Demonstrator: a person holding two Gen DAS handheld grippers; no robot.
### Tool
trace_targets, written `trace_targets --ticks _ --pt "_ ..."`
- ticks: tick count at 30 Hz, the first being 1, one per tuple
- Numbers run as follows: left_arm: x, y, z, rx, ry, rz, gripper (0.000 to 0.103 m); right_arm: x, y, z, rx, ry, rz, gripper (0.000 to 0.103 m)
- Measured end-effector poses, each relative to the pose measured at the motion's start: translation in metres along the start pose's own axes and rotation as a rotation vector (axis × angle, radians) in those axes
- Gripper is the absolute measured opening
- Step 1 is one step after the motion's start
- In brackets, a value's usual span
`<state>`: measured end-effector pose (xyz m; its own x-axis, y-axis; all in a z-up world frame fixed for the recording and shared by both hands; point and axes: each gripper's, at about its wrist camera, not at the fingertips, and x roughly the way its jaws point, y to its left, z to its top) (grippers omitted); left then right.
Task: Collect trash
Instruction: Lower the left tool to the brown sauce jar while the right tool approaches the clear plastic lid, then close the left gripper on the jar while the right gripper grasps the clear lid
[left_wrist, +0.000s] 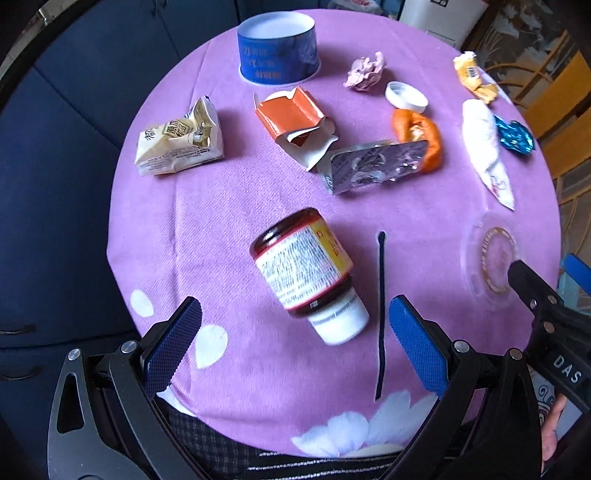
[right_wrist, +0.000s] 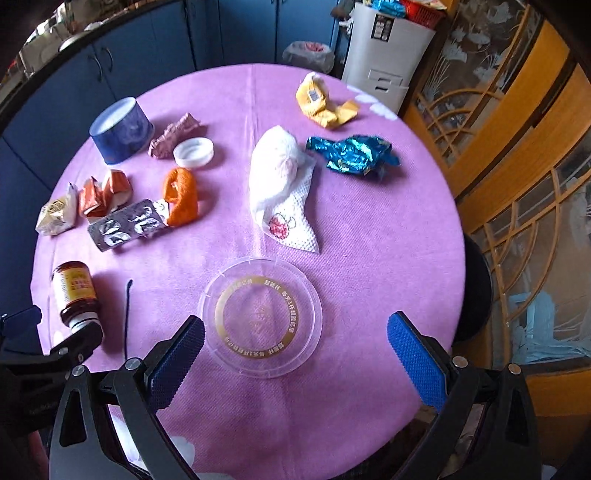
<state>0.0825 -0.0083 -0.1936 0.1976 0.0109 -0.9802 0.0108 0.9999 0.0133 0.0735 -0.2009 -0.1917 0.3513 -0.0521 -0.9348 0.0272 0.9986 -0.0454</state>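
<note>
a round table under a pink-purple cloth with white flower prints (left_wrist: 229, 192) carries the scattered trash; the left gripper (left_wrist: 295, 343) hangs above the near edge with its blue-padded fingers spread wide and nothing between them but the cloth; just ahead of it a dark brown glass bottle with a yellow and white label and a white cap (left_wrist: 306, 273) lies on its side, cap toward the gripper, untouched; a thin black stick (left_wrist: 380, 314) lies beside the bottle, near the inner side of the right-hand pad; further back sit a crumpled cream drink carton (left_wrist: 181, 140), a torn orange cardboard box (left_wrist: 291, 118), a silver blister pack (left_wrist: 376, 166) touching a piece of orange peel (left_wrist: 421, 136), a white bottle cap (left_wrist: 406, 96), a crumpled pink paper ball (left_wrist: 365, 72) and a squat blue paper cup with a white inside (left_wrist: 277, 48); toward the right edge lie a white paper napkin (left_wrist: 484, 147), a crinkled blue foil wrapper (left_wrist: 515, 136) and a yellow wrapper (left_wrist: 472, 75); the right gripper (right_wrist: 295, 354) also hovers wide open and holds nothing; a clear round plastic lid with a gold ring of print (right_wrist: 260, 317) lies flat on the cloth between and just ahead of its fingers, closer to the left-hand pad, no contact visible; beyond the table stand dark blue cabinets (right_wrist: 147, 37) and a white bin (right_wrist: 384, 51).
</note>
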Motion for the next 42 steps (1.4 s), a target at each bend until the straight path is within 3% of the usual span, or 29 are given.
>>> trace_targets --ticks 11,14,17,21,23,24,25,26,34,42 --pt "0.029 0.023 0.009 -0.084 0.089 0.010 0.100 0.029 0.014 0.009 -0.049 0.085 0.045 0.097" --pt "0.030 0.032 0.010 -0.093 0.082 0.008 0.100 0.031 0.020 0.011 -0.065 0.098 0.047 0.097" --pt "0.033 0.039 0.012 -0.113 0.084 0.003 0.099 0.044 0.022 0.005 -0.054 0.171 0.094 0.098" --pt "0.042 0.043 0.009 -0.108 0.069 0.000 0.096 0.042 0.028 0.005 -0.062 0.159 0.088 0.097" --pt "0.038 0.044 0.007 -0.107 0.050 0.007 0.082 0.041 0.026 0.006 -0.052 0.154 0.094 0.095" --pt "0.033 0.045 0.007 -0.108 0.036 0.015 0.075 0.040 0.026 0.007 -0.045 0.149 0.094 0.089" --pt "0.025 0.043 0.005 -0.112 0.028 0.007 0.060 0.038 0.025 0.008 -0.043 0.139 0.087 0.085" --pt "0.022 0.046 0.005 -0.118 0.025 -0.002 0.051 0.036 0.023 0.010 -0.041 0.137 0.109 0.085" --pt "0.012 0.062 0.009 -0.158 0.014 -0.049 0.048 0.020 0.025 0.013 -0.064 0.094 0.122 0.085" --pt "-0.026 0.053 0.009 -0.137 -0.098 -0.050 0.048 -0.004 0.023 0.020 -0.049 0.012 0.099 0.085"
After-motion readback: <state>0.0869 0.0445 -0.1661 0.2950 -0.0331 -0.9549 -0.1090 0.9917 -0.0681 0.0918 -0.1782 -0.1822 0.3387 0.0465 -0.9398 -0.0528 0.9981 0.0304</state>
